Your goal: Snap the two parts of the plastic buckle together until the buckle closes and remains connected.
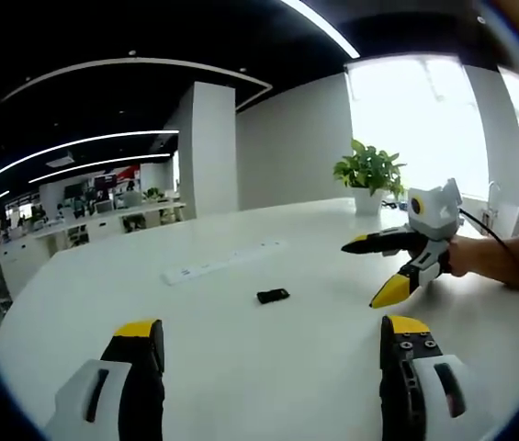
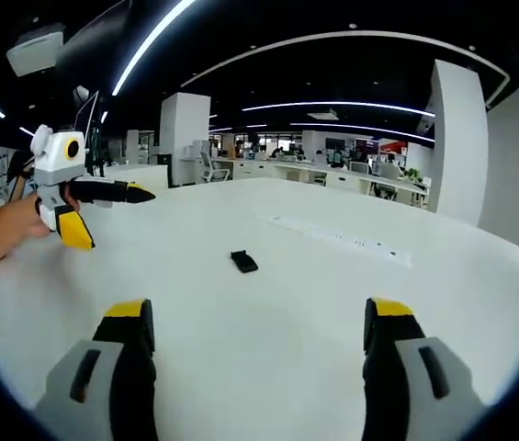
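While the black plastic buckle (image 1: 273, 296) (image 2: 243, 262) lies alone on the white table (image 1: 241, 367) (image 2: 268, 358), near a white power strip (image 1: 224, 262) (image 2: 342, 239), my left gripper (image 1: 273, 333) (image 2: 107, 219) and right gripper (image 2: 257, 317) (image 1: 378, 274) hover apart, both with jaws spread and holding nothing.

Buckle (image 1: 273, 296) lies mid-worktop (image 1: 241, 367), power strip (image 1: 225, 262) behind it in the left gripper view. Left claw (image 1: 273, 335) and right claw (image 2: 257, 317) face it from opposite sides, jaws spread — buckle well apart from both. Potted plant (image 1: 369, 176) on the far edge.
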Tool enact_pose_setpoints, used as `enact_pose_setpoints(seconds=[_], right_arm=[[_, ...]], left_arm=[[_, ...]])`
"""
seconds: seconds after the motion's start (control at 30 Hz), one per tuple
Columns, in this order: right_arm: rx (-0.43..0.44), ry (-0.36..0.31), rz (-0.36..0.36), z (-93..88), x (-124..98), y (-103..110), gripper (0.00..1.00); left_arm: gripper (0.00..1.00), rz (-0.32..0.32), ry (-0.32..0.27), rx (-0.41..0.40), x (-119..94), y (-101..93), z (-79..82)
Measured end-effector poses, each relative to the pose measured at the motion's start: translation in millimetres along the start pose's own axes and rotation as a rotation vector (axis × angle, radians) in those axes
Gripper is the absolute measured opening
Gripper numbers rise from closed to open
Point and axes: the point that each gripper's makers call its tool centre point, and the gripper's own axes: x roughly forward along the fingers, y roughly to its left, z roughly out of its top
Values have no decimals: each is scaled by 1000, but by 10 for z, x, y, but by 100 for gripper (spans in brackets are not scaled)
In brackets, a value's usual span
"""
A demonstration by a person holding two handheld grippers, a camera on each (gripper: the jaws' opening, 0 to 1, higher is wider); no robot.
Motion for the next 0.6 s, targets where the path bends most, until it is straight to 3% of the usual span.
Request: enact_pose_setpoints(seconds=[0.6], right_arm=[[-7, 2, 0, 4, -129, 73, 92]], left_arm=[[99, -3, 6, 6, -157, -159, 0]])
